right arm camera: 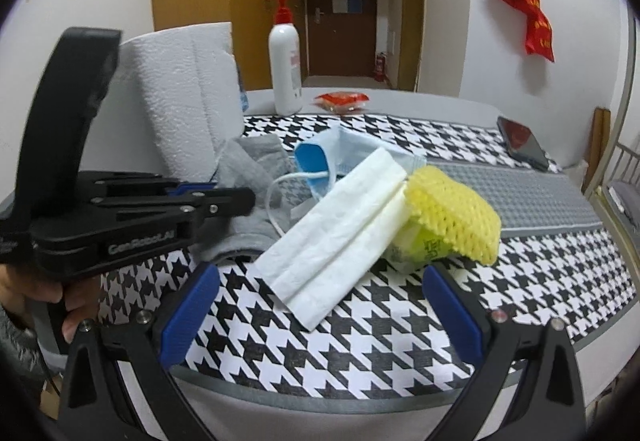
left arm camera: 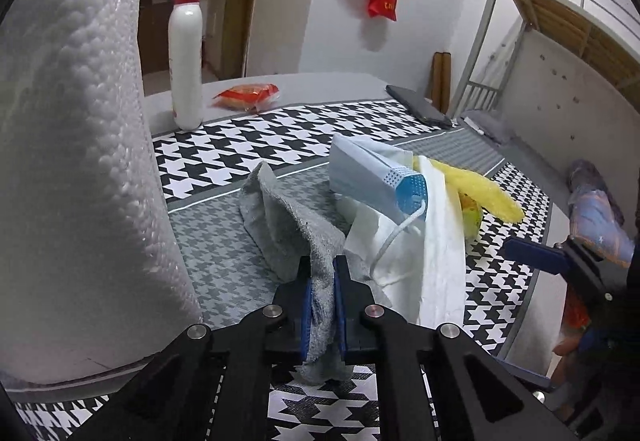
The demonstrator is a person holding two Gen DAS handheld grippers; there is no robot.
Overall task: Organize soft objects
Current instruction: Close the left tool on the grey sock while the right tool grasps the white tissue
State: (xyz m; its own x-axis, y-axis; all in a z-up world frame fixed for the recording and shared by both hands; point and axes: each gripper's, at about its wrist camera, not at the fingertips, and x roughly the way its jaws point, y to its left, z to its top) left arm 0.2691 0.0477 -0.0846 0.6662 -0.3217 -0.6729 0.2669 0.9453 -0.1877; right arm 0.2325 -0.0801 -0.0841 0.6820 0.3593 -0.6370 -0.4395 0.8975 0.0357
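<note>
My left gripper (left arm camera: 322, 281) is clenched on a grey cloth (left arm camera: 288, 217), its blue pads pressing the fabric's near fold; the rest trails away toward 11 o'clock across the houndstooth mat (left arm camera: 224, 149). At 1 o'clock from the grip lies a blue face mask (left arm camera: 372, 177) on a white tissue (left arm camera: 436, 253), with yellow foam netting (left arm camera: 480, 189) beyond. A paper towel roll (left arm camera: 72, 161) stands tall at 9 o'clock. My right gripper (right arm camera: 320, 305) hangs released, jaws wide apart, the folded tissue just ahead at 12 o'clock, the yellow netting at 1 o'clock, touching nothing
</note>
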